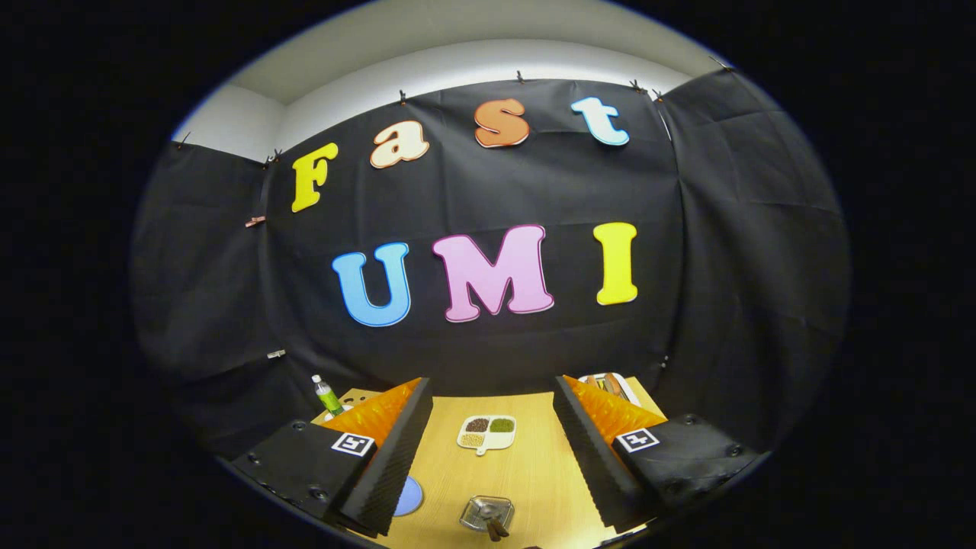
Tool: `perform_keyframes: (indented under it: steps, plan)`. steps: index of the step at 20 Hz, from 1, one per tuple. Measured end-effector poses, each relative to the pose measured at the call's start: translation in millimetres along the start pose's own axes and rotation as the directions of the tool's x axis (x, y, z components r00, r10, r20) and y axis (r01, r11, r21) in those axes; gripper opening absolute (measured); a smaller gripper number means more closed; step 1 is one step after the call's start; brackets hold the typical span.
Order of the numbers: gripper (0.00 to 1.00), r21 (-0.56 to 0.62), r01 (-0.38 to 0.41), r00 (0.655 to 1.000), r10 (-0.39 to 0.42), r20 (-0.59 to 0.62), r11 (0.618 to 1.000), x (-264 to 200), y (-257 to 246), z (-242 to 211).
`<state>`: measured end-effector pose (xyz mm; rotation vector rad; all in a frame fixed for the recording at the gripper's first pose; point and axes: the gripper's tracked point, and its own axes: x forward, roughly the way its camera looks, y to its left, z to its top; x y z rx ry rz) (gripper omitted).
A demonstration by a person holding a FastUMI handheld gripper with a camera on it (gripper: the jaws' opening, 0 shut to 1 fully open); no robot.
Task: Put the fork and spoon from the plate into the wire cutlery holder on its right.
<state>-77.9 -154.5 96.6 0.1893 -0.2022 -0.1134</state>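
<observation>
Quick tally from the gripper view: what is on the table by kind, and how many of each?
Wire cutlery holder, between the open fingers: 1
Divided dish with three fillings, beyond the fingers: 1
Blue plate, partly hidden by a finger: 1
Green bottle: 1
White tray, contents unclear: 1
Total: 5
Dark handles stand in the holder; how many, I cannot tell.

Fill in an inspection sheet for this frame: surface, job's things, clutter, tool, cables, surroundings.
Surface: light wooden table.
Job's things: wire holder between the fingers, dark handles standing in it; blue plate by the left finger, mostly hidden.
Clutter: divided white dish with grains beyond the holder; green bottle far left; tray far right, contents unclear.
Tool: open, fingers wide apart, holding nothing.
Cables: nothing seen.
Surroundings: black cloth wall, pale ceiling above.
</observation>
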Motion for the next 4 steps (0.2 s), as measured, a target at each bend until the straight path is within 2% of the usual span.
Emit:
perform_keyframes:
  steps: [4]
  plan:
    - [0.99, 0.017, 0.031, 0.999, -0.030, -0.044, 0.999, -8, -15, -20]
